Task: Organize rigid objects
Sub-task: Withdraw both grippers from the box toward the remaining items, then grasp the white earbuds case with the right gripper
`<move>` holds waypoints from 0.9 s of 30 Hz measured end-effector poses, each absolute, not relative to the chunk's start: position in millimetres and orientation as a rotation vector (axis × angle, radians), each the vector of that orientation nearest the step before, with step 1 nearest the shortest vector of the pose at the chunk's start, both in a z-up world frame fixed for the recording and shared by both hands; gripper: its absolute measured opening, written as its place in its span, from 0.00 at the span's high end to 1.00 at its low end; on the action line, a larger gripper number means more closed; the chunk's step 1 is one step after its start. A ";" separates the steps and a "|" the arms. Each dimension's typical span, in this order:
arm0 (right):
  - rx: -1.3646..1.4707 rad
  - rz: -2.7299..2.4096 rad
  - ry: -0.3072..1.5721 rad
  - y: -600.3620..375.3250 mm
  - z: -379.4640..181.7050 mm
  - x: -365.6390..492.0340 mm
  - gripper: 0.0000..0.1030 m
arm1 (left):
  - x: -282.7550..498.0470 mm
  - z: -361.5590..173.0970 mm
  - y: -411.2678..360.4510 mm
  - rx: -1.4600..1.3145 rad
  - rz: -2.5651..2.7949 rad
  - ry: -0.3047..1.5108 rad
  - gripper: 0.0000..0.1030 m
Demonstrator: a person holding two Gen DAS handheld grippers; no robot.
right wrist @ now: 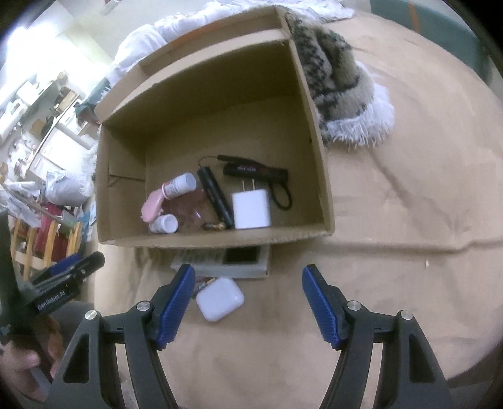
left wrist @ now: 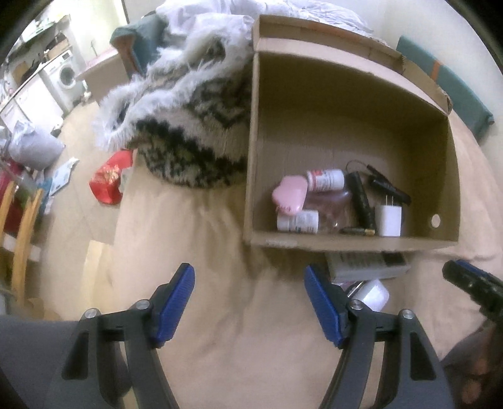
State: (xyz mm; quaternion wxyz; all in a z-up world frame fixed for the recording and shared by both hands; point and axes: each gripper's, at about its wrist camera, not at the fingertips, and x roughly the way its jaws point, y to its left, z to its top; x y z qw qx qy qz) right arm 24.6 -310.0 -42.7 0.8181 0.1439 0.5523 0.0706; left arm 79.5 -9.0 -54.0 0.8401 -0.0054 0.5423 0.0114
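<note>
Cardboard box [right wrist: 317, 132] mid-frame holds our white charger [right wrist: 251, 209], bottles, pink case; white earbud case [right wrist: 220, 298] lies just beside the right gripper [right wrist: 248, 277], both grippers spread, empty.

Pretty clearly someone's home, a lived-in bedroom or studio flat. The work surface is a bed [left wrist: 220, 314] with a tan sheet, a rumpled white duvet [left wrist: 201, 19] and a fuzzy patterned blanket [left wrist: 188, 138] piled on it. Off to the side there's a front-loading washing machine [left wrist: 64, 78], a wooden chair [left wrist: 22, 226], and bags and clutter on the floor [left wrist: 78, 195].
</note>
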 end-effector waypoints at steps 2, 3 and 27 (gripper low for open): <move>0.300 0.140 1.184 -309.1 -45.5 24.2 0.28 | 77.7 -59.3 -6.3 -0.025 0.025 1.157 0.32; 0.297 0.137 1.188 -308.8 -46.6 24.6 0.28 | 77.4 -62.0 -4.0 -0.044 0.023 1.169 0.32; 0.049 0.290 1.442 -230.9 -129.2 47.0 0.24 | 81.2 -68.0 3.5 -0.126 0.031 1.227 0.32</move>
